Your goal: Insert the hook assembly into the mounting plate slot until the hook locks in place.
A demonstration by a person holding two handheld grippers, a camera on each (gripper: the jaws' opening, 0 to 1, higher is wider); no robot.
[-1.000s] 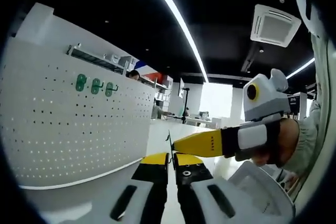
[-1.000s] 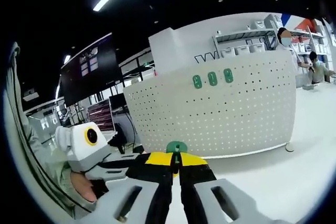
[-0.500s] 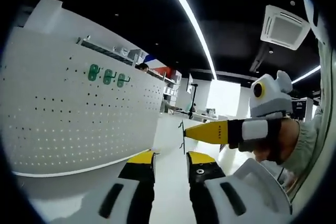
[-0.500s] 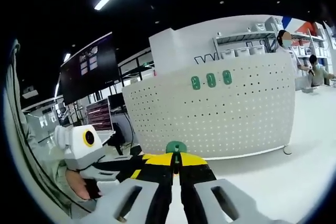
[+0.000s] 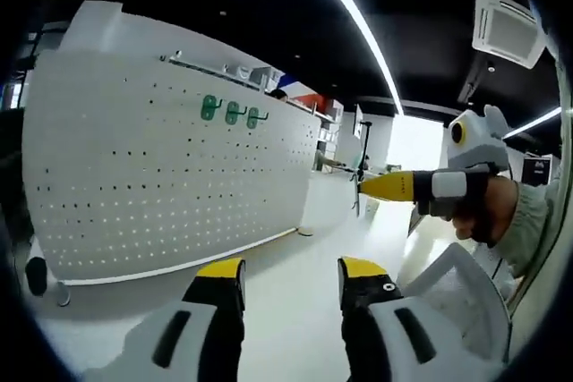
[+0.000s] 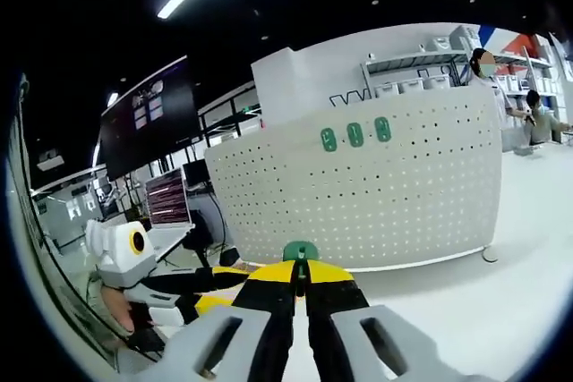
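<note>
1. Your left gripper [image 5: 291,279] has let go over the last second; its jaws, pressed together a second ago, now stand wide apart with nothing between them.
2. Your right gripper [image 6: 300,276] stays clamped on the green hook assembly [image 6: 301,250]; that hand alone now carries it, so the handover looks done.
3. The white pegboard [image 6: 394,185] stands well ahead, upright on the table [image 6: 466,310]; three green hooks [image 6: 355,135] already hang high on it.
4. Next, you need to bring the hook up to a free slot.
</note>
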